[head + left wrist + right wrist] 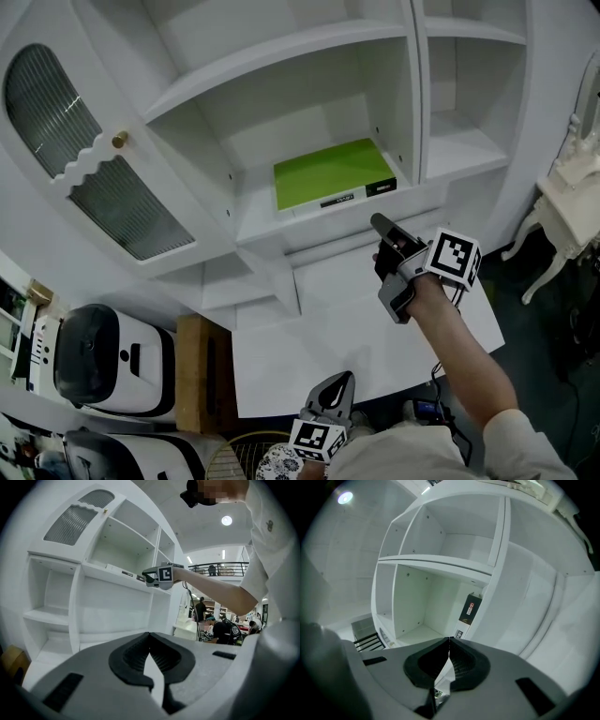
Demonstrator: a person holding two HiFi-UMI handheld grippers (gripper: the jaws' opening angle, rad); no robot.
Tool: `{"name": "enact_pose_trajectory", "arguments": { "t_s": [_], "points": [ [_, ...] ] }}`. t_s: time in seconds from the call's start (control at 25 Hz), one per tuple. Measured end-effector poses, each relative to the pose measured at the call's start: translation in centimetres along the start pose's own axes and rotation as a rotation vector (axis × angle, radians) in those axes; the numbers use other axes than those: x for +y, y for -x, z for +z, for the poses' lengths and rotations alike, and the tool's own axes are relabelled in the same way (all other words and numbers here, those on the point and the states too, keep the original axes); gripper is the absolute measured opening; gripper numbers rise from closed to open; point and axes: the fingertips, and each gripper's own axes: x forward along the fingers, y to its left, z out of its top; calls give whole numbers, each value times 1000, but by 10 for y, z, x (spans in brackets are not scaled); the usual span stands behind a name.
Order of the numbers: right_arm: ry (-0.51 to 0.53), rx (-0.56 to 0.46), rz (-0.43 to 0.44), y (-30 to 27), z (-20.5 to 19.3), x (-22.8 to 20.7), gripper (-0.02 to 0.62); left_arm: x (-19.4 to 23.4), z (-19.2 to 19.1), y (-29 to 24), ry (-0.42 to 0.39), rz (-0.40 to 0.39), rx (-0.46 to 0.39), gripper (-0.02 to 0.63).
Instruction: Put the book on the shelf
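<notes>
No legible print on the book

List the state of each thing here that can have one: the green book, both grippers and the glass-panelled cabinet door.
Green rectangular book: lying flat on the white wooden shelf, spine facing out.
Right gripper: jaws shut, empty, close to the book, not touching it.
Left gripper: jaws shut, empty, held low.
Ribbed-glass cabinet door: looks closed.

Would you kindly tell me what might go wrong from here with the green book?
The book lies near the shelf's front edge, so a bump could slide it off. The shut right gripper hangs close in front of its spine; a careless swing might catch it.
</notes>
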Motion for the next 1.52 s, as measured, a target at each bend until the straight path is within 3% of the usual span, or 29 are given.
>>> {"name": "enact_pose_trajectory", "arguments": {
  "t_s": [0.24,0.72,0.92,1.24,1.36,1.52],
  "points": [
    [147,30,-75,56,-10,-6,17,-22,3,-14,-5,-21,-9,3],
    [525,142,-105,149,-40,-22,17,-69,5,-40,-18,-82,-11,3],
    [748,175,-65,180,-65,-21,17,-83,5,-45,-20,-90,-10,3],
    [969,275,53,224,-114,-25,18,-106,9,-53,-21,-84,-33,2],
    [1034,296,117,238,-127,-24,18,-114,6,-53,-20,-72,-34,3],
    [1035,359,104,260,-142,-43,18,-122,1,-50,-2,-47,-35,2]
  ]
}}
